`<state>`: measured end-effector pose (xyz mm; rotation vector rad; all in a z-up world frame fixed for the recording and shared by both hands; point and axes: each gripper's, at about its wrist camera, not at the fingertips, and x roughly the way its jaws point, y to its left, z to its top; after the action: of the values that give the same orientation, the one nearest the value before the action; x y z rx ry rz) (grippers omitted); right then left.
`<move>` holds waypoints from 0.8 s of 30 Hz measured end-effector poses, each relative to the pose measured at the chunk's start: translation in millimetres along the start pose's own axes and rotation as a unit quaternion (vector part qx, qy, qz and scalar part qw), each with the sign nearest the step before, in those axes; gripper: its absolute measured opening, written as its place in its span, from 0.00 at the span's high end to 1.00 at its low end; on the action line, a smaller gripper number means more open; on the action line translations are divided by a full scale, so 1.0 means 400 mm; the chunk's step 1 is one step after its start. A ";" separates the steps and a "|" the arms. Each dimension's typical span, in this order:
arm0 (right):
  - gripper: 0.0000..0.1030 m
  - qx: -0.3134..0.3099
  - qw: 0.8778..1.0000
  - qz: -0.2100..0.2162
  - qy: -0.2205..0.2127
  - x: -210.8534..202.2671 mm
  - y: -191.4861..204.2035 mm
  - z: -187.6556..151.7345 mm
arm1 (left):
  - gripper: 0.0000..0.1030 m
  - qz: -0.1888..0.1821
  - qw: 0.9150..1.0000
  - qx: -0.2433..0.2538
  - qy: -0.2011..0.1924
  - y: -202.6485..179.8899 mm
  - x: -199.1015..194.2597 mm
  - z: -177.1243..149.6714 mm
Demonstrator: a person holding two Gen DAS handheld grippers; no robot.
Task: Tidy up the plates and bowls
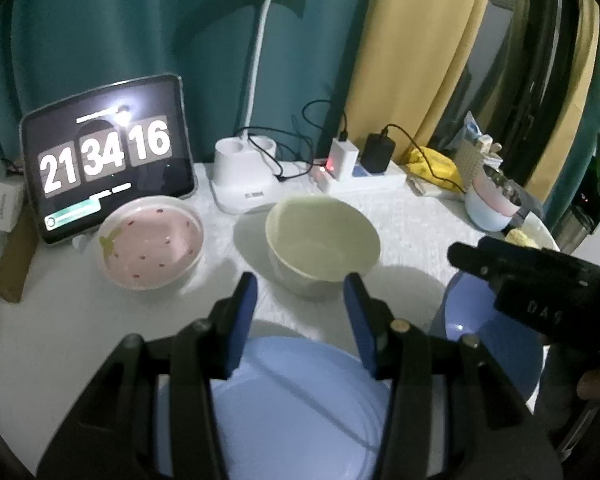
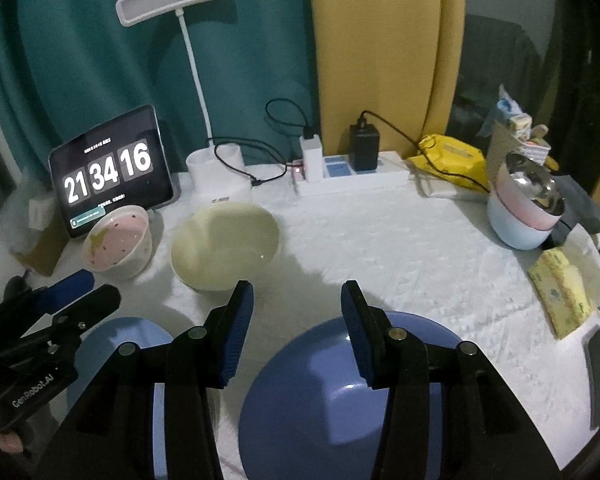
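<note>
Left gripper (image 1: 300, 284) apart over pale plate (image 1: 300, 400), right gripper (image 2: 297, 292) apart above blue plate (image 2: 320, 400), both plates half hidden by fingers

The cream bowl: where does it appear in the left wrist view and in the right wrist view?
Left wrist view: the cream bowl stands at the centre, just beyond the blue pads, right of the pink strawberry bowl.
Right wrist view: it sits left of centre, again right of the pink strawberry bowl.
Shared landmark: the tablet clock behind the pink bowl.
</note>
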<state>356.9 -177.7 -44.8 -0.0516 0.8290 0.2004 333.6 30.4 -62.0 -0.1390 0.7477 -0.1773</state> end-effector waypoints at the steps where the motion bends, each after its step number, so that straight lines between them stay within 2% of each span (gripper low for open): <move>1: 0.53 -0.006 1.000 -0.001 0.004 0.007 0.007 0.007 | 0.55 0.000 1.000 0.000 0.003 0.001 0.006 0.005; 6: 0.53 -0.015 0.999 0.013 0.028 0.049 0.026 0.047 | 0.55 -0.007 1.000 -0.006 0.024 0.010 0.055 0.039; 12: 0.53 0.004 0.997 0.035 0.074 0.148 0.034 0.085 | 0.55 -0.006 0.998 -0.020 0.055 0.029 0.128 0.065; 24: 0.53 0.043 0.991 0.033 0.124 0.292 0.015 0.102 | 0.55 -0.009 0.992 -0.046 0.113 0.061 0.259 0.069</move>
<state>462.0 -148.4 -103.0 0.0332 1.0875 0.2224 429.9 34.3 -115.2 -0.2162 0.9819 -0.1777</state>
